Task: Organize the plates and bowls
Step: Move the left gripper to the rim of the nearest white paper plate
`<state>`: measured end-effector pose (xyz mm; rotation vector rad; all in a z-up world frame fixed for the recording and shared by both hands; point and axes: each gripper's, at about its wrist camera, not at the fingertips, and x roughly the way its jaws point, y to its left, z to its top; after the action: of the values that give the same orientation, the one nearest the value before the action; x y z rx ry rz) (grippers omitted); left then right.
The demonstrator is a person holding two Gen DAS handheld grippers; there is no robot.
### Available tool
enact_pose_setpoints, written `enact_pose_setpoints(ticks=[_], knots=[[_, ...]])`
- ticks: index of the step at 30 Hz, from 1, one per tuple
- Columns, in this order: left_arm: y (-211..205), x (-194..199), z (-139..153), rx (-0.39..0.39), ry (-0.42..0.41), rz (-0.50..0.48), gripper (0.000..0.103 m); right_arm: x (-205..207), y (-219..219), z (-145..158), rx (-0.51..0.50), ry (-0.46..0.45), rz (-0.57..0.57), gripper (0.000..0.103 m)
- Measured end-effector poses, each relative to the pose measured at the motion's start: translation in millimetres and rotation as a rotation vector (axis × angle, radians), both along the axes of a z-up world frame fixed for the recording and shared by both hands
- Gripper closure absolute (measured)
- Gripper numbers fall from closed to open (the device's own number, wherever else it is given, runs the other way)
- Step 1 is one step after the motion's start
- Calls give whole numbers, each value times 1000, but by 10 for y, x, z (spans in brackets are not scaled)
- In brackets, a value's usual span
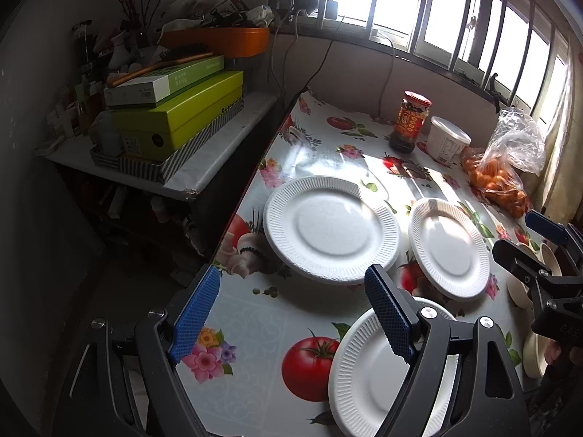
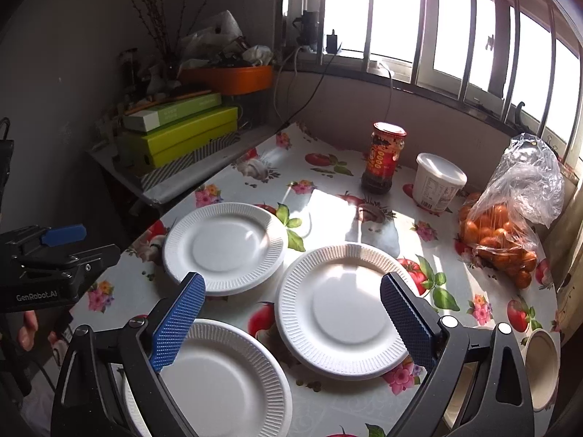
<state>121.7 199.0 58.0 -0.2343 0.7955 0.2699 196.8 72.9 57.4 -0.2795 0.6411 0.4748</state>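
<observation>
Both my grippers, left (image 1: 291,313) and right (image 2: 291,322), hung wide apart above three white plates (image 2: 342,309), holding and touching nothing.

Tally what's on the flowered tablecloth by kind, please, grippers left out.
White paper plates: 3
Cream bowls: at least 2, partly hidden
Red-lidded sauce jar: 1
White lidded tub: 1
Bag of oranges: 1
Total: at least 8
</observation>
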Motion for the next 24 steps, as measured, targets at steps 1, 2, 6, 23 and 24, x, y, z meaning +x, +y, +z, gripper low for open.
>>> enact_pose_setpoints(ticks=[1,2,6,23,24], knots=[[25,17,-5,2,3,1,21,43,26,-6,-10,3,6,5],[58,41,-11,5,3,1,21,86,51,-13,-18,4,11,6],[142,129,-75,25,32,10,21,252,141,-45,-36,22,57,10],[483,525,-387,-160,82,42,28,1146,267,-282,3,301,162,26],[489,548,-396,-167,82,38,28,1193,279,-305,8,315,168,27]])
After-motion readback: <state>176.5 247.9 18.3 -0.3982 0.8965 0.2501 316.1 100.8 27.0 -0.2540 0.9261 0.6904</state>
